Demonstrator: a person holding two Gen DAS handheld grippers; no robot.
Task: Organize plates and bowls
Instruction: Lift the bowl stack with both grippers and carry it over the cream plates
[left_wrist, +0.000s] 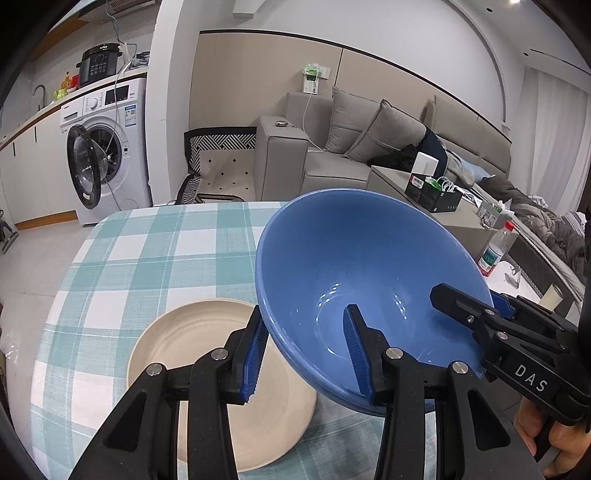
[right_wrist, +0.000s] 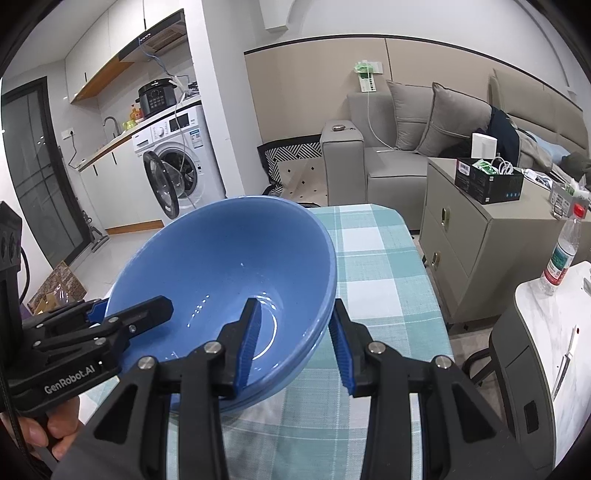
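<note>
Both tongs, left (left_wrist: 306, 354) and right (right_wrist: 295, 347), clamp blue bowl (left_wrist: 354, 258) rim; beige plate (left_wrist: 207, 332) beneath, on checked table (left_wrist: 147, 251).

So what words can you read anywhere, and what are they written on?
"DAS": on the right hand-held gripper, seen from the left wrist.
"GenRobot.AI": on the left hand-held gripper, seen from the right wrist.
Too small or blurred to read: labels on the washing machine, the water bottle, the black cooker and the black box.
</note>
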